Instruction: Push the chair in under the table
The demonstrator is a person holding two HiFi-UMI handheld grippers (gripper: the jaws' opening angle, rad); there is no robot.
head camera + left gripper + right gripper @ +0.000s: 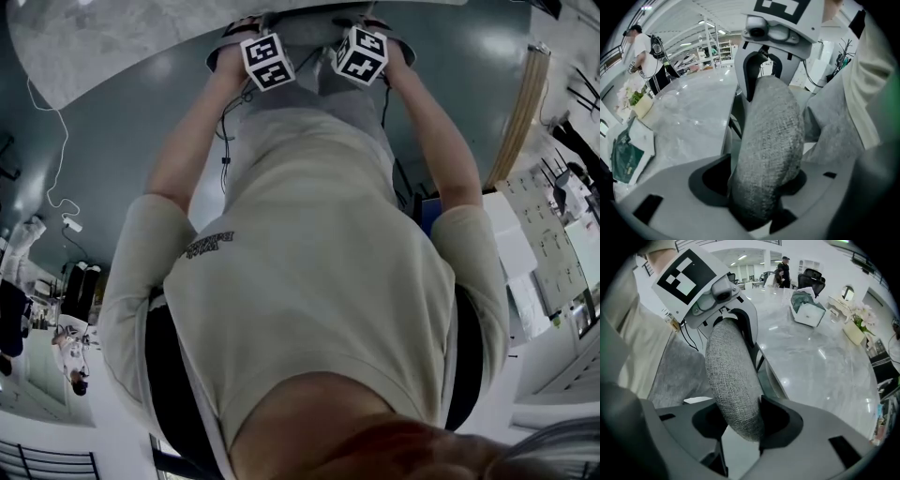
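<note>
two grippers are straddling the chair [771,126] along its grey padded backrest [731,380], one beside the other. that backrest is standing just beside the near edge of the table [820,357], on the person's side of it. the left gripper [759,187] is standing with its jaws apart around the padding: the fabric is lying between them, yet a dark gap is showing on the side toward the table, so it is pinching nothing. the right gripper [740,423] is gripping the padding, its table-side jaw pressing into the weave. both are pointing steeply down over the rim, probably because a hold from above is letting the person drive the push straight toward the table. spreading the two along the rim is likely keeping the chair from twisting as it rolls. judging by how close the backrest is sitting to the table edge, the chair is looking nearly or fully tucked in, and the slack left gripper may be meaning the push is finishing. how far the seat is reaching beneath the table is not showing. farther across the table a white box [806,310] is resting, well apart from the chair.
</note>
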